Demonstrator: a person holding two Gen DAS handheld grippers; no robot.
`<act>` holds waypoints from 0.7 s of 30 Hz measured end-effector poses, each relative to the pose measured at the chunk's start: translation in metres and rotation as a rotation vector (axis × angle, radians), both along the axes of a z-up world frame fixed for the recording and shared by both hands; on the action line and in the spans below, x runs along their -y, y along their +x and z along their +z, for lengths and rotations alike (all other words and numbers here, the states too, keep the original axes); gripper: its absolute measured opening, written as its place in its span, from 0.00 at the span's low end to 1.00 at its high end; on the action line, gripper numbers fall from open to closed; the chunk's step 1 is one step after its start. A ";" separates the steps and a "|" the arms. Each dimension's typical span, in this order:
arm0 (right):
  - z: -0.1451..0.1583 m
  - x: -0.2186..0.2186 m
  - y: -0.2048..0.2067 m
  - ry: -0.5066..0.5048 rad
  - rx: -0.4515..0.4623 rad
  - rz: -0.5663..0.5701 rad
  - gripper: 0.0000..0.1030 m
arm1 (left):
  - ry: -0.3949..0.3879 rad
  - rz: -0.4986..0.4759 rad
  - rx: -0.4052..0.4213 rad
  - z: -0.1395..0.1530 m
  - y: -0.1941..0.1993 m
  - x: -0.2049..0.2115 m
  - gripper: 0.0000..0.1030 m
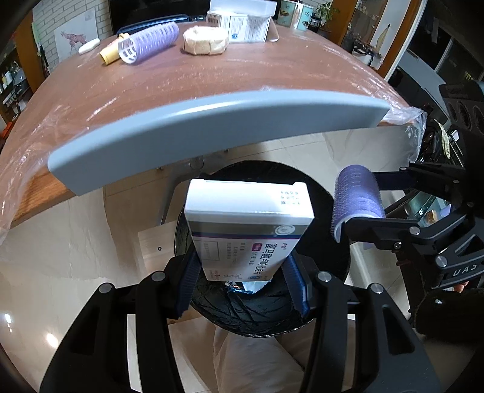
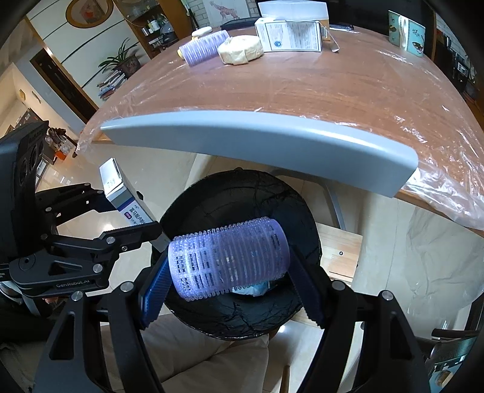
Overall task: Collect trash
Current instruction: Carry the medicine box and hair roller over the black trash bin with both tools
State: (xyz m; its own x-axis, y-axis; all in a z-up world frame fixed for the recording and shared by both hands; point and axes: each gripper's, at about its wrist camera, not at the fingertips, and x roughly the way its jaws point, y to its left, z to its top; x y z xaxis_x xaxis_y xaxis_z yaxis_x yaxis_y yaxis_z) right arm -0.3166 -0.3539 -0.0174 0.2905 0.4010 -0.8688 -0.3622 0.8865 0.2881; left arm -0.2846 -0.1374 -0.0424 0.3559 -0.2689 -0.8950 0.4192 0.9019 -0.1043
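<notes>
My left gripper (image 1: 242, 278) is shut on a white medicine box (image 1: 242, 223) with printed text, holding it above a round bin lined with a black bag (image 1: 257, 308). The same box (image 2: 127, 202) shows at the left of the right wrist view. My right gripper (image 2: 230, 287) is shut on a purple hair roller (image 2: 227, 260), gripped by its ends over the same black-lined bin (image 2: 236, 193). The roller (image 1: 357, 196) also appears at the right of the left wrist view. Crumpled pale trash (image 2: 254, 287) lies inside the bin.
A grey chair back (image 1: 211, 127) crosses above the bin, against a plastic-covered brown table (image 1: 242, 69). On the table's far side lie another purple roller (image 1: 148, 42), a round beige pad (image 1: 205, 40), a white carton (image 1: 248, 27) and a small white oval item (image 1: 89, 45). Glossy tiled floor surrounds the bin.
</notes>
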 end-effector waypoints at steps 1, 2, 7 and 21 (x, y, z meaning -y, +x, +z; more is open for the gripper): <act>-0.002 -0.001 0.000 -0.003 -0.002 0.000 0.71 | 0.003 -0.001 -0.003 -0.002 0.000 0.000 0.51; -0.003 -0.002 0.001 -0.004 -0.004 0.000 0.71 | 0.007 -0.002 -0.006 -0.004 0.000 0.000 0.51; -0.008 -0.007 0.003 -0.022 -0.010 0.006 0.71 | 0.023 -0.005 -0.017 -0.010 0.001 0.000 0.51; -0.024 -0.011 0.008 -0.049 -0.027 0.006 0.71 | 0.058 -0.020 -0.044 -0.024 0.007 0.005 0.51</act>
State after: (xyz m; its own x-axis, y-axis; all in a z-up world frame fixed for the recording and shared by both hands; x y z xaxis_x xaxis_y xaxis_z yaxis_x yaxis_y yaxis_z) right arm -0.3089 -0.3427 -0.0416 0.2644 0.3592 -0.8950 -0.3603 0.8976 0.2538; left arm -0.2773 -0.1428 -0.0669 0.3112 -0.2232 -0.9238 0.4334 0.8984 -0.0711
